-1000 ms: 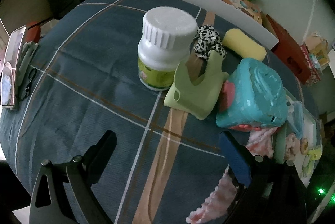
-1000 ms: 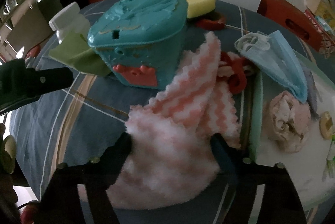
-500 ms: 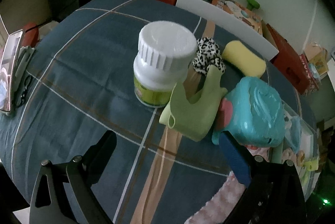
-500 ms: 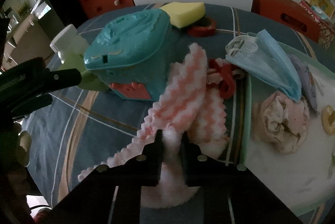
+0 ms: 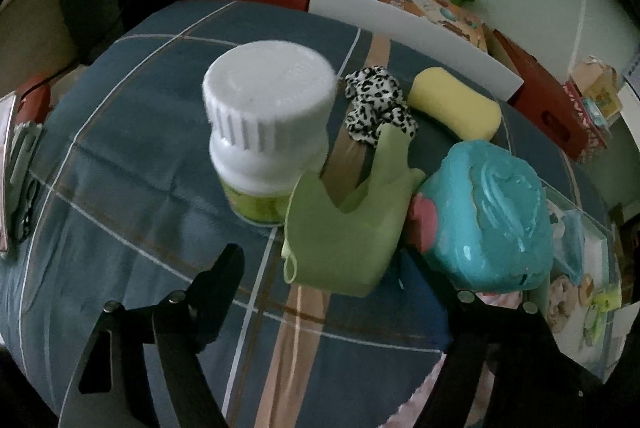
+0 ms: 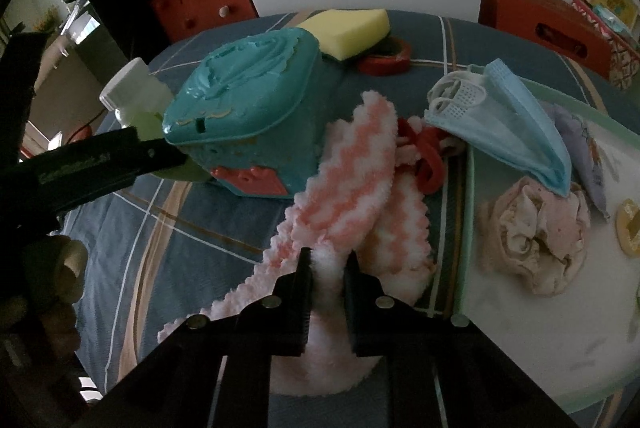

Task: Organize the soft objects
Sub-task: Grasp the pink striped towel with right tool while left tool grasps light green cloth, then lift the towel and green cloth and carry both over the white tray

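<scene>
- Left tongs [image 5: 344, 268], seen through their own camera: both fingers stand apart and have just been drawing closer, with the green silicone piece [image 5: 348, 224] lying between them; I cannot tell that either pad touches it.
- Just past that piece stands the white-capped bottle [image 5: 268, 124], upright on the blue plaid tablecloth [image 5: 120, 168]; the teal plastic box [image 5: 488, 216] sits to its right.
- Toward the table's far edge lie the leopard scrunchie [image 5: 378, 108] and the yellow sponge [image 5: 456, 104], near each other.
- Right tongs [image 6: 327, 262], seen through their own camera: clamped together on the pink-and-white fluffy cloth [image 6: 352, 184], a fold bunched between the pads.
- That cloth trails over the tablecloth beside the tray's left rim [image 6: 466, 228].
- Inside the tray rest a crumpled pink fabric [image 6: 536, 240] and, overhanging the rim, a blue face mask [image 6: 516, 124].
</scene>
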